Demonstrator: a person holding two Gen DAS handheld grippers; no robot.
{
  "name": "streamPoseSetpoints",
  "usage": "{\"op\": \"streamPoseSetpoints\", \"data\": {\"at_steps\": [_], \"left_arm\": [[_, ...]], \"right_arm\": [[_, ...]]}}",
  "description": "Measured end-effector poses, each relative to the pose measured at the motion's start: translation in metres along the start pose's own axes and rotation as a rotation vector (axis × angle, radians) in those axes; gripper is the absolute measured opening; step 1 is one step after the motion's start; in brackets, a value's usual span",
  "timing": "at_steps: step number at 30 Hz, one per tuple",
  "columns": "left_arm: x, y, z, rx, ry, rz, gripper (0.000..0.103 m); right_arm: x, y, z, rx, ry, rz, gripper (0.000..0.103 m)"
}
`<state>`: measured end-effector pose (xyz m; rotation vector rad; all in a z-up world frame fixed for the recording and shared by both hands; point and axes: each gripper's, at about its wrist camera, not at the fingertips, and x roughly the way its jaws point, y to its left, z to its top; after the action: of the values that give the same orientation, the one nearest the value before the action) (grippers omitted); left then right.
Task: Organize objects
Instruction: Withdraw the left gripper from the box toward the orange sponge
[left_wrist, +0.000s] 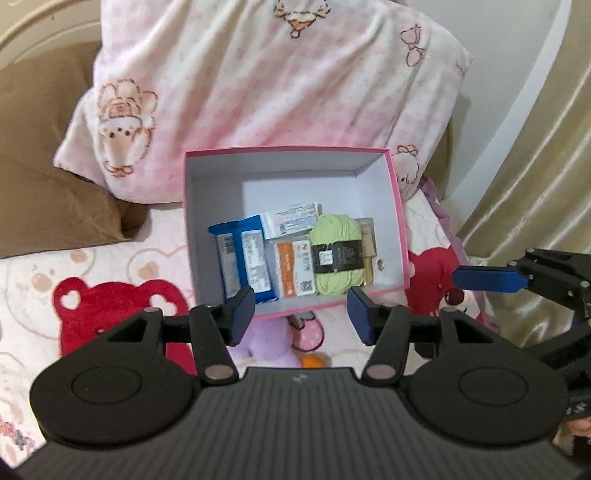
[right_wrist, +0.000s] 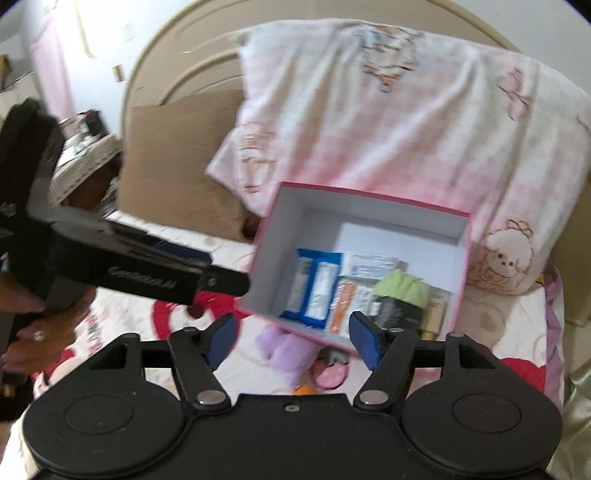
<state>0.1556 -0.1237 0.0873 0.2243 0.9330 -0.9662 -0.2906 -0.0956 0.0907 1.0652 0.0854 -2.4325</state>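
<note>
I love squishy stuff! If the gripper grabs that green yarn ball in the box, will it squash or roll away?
The green yarn ball looks soft and fluffy, so it would probably squash. It is likely light. Packets beside it in the pink box and its paper band should keep it from rolling.

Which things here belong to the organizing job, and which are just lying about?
Belonging to the job:
pink cardboard box with white inside
blue snack packet
green yarn ball with black band
white and orange carton
open left gripper
open right gripper

Lying about:
pink cartoon-print pillow
brown pillow
purple plush toy
</note>
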Motion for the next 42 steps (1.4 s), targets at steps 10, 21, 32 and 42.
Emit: {"op": "streamPoseSetpoints", "data": {"at_steps": [10,21,32,42], "left_arm": [[-0.023,0.006,-0.053,0.073,-0.001,0.003,0.063],[0.021,0.017,-0.099,0.068,0.044,-0.023,0.063],[0.074,0.027,-0.118,-0.012,0.099,-0.021,0.062],[0.119,0.021,-0.122,-0.133,0.104,-0.061,0.062]], "right_arm": [[-0.016,0.038,-0.036,-0.107,0.051,0.096,0.074],[0.019,0.032,-0.082,-0.211,0.045,0.225,0.074],[0.070,0.021,-0.103,-0.269,0.067,0.188,0.074],[0.127,0.025,-0.132,-0.369,0.115,0.012,0.074]]}}
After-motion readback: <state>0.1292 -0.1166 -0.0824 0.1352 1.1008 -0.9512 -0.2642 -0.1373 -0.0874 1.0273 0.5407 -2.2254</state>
